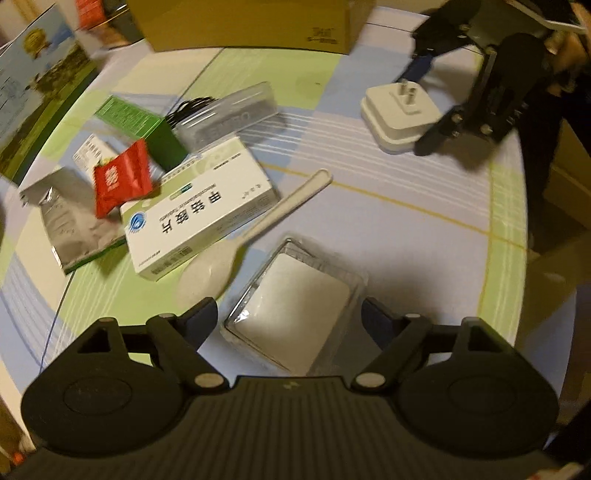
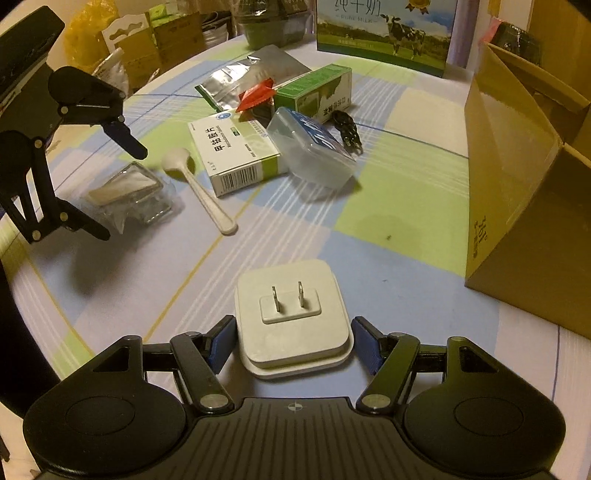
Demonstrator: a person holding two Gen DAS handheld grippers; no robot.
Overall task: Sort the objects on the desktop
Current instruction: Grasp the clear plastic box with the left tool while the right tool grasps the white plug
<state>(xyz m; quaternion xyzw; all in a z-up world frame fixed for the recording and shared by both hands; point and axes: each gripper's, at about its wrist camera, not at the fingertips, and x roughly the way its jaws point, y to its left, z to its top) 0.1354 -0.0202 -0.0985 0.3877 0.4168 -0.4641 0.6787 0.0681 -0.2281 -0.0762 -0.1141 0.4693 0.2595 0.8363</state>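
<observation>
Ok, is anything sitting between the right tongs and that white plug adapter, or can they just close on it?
Nothing visible is in the way. The right tongs are open with the white plug adapter already between the fingers, prongs up. The white spoon and the cardboard box lie well clear of it.

A checked tablecloth [image 2: 388,221] in pale green, blue and cream covers the table, crossed by thin yellow and blue lines. At the far edge a milk carton box [image 2: 384,33] printed with a cow and a green meadow stands upright; the left wrist view shows it too [image 1: 40,85], tilted by the lens. Beyond the table's far left edge sit yellow packaging [image 2: 86,33], brown cartons [image 2: 166,40] and a dark round container [image 2: 273,29], crowded together and too blurred to read. A small dark speck [image 2: 388,237] marks the cloth
</observation>
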